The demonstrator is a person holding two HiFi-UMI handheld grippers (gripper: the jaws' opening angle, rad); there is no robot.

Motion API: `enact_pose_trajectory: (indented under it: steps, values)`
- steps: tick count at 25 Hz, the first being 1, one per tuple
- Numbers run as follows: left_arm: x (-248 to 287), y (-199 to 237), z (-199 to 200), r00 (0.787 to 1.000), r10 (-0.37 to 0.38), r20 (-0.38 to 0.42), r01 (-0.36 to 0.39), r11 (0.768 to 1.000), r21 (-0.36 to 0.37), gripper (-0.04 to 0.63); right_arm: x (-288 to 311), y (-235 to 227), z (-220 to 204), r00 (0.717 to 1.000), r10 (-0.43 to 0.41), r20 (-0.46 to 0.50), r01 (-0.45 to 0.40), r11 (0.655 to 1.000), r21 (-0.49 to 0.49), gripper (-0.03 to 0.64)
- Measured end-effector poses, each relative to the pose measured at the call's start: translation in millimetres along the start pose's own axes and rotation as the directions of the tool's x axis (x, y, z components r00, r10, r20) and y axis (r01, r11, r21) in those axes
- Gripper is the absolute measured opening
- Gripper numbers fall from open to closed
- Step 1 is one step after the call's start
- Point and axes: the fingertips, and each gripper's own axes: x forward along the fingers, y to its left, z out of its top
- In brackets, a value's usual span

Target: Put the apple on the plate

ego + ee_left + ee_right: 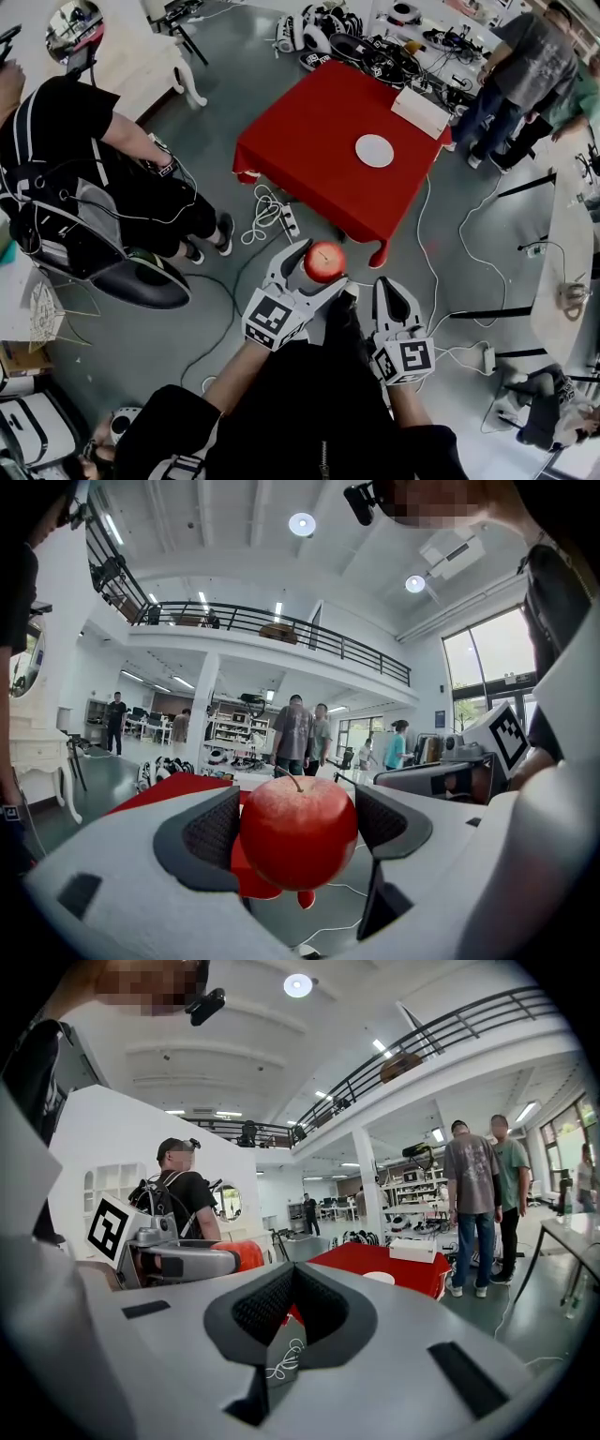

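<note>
Clamping smooth round apple point(298, 832); ribbed pads point(211, 834)

A red-clothed table point(309, 141) stands on grey floor point(234, 84) below a railed mezzanine point(272, 627) and round ceiling lights point(302, 523).

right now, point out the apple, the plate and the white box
apple point(324, 262), head view, middle of its red skin
plate point(374, 150), head view, its bare centre
white box point(420, 110), head view, its top face

red apple point(324, 262); white plate point(374, 150); red tablecloth point(309, 141); black-white marker cubes.
</note>
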Motion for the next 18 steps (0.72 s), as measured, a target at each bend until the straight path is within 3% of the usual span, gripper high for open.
enact_pose_trajectory:
  steps: [18]
  values:
    - [169.5,59.1,23.4,0.995,0.093,-0.028,-0.093,0.996,0.005,0.374,109.3,-145.6,32.9,0.992,0.107,-0.060,-0.104,0.993,0.047,0.011]
